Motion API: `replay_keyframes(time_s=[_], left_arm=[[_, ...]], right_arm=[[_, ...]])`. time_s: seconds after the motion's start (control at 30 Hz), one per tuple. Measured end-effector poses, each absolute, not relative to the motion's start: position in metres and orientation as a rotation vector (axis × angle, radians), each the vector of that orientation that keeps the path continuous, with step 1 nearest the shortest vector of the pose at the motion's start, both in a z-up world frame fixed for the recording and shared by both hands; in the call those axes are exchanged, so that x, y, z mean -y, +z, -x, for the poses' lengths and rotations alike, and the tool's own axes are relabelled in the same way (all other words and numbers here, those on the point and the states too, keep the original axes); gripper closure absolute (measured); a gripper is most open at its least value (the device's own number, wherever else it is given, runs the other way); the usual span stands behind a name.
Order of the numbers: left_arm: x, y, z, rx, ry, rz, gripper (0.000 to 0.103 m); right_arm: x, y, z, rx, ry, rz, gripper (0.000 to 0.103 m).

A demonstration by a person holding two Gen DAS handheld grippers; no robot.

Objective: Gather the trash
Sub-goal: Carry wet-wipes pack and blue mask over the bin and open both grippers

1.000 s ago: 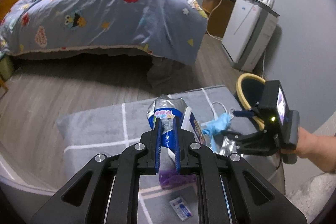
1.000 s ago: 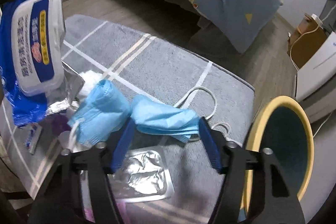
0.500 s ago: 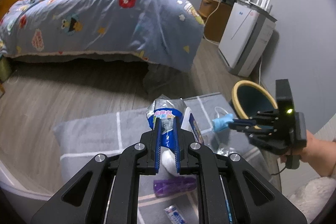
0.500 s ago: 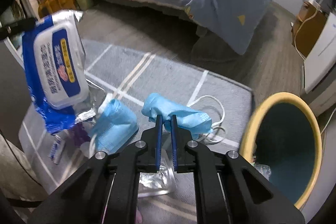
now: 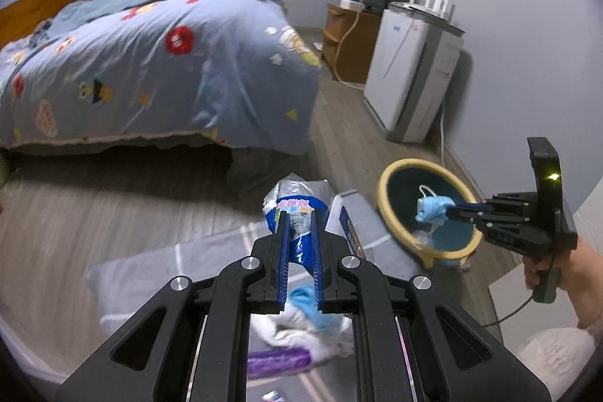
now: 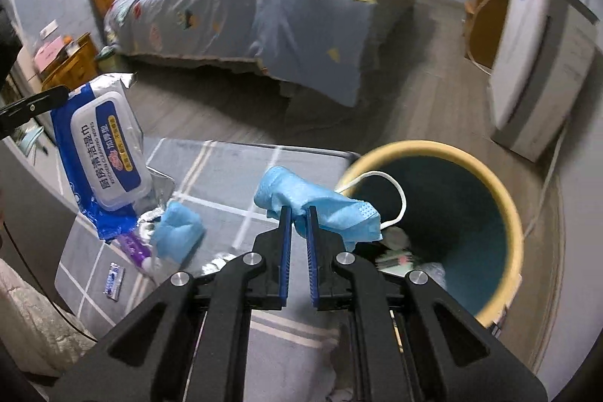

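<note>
My left gripper [image 5: 300, 218] is shut on a blue and white wet-wipes pack [image 5: 297, 202], held up above the grey rug [image 5: 150, 274]; the pack also shows in the right wrist view [image 6: 103, 153]. My right gripper [image 6: 296, 211] is shut on a blue face mask [image 6: 320, 210], held in the air at the rim of the yellow, teal-lined bin [image 6: 505, 213]. In the left wrist view the mask [image 5: 433, 208] hangs over the bin's [image 5: 392, 217] opening. Some trash lies in the bin's bottom.
On the rug lie a second blue mask [image 6: 177, 232], a purple wrapper [image 6: 132, 245], white tissue [image 5: 301, 330], foil wrappers [image 6: 216, 264] and a small packet [image 6: 115, 279]. A bed [image 5: 150, 70] stands behind. A white appliance [image 5: 410, 78] and a cabinet [image 5: 350, 44] stand by the wall.
My right gripper closed on the blue mask on the rug, lifted it and carried it right to the bin. My left gripper kept its hold on the wipes pack and rose.
</note>
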State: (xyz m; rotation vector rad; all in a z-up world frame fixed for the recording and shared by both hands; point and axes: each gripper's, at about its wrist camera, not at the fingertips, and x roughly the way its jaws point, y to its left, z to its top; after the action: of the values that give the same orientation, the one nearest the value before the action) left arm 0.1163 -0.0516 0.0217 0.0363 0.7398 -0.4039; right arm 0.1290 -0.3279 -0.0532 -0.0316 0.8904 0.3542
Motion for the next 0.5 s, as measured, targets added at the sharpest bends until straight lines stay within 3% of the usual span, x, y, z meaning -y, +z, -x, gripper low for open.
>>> replay_keyframes(time_s=[0.5], left_arm=[[0.145, 0.029, -0.142, -0.758, -0.528, -0.062, 0.092]], right_arm=[[0.432, -0.061, -0.126, -0.892, 0.19, -0.134, 0.096]])
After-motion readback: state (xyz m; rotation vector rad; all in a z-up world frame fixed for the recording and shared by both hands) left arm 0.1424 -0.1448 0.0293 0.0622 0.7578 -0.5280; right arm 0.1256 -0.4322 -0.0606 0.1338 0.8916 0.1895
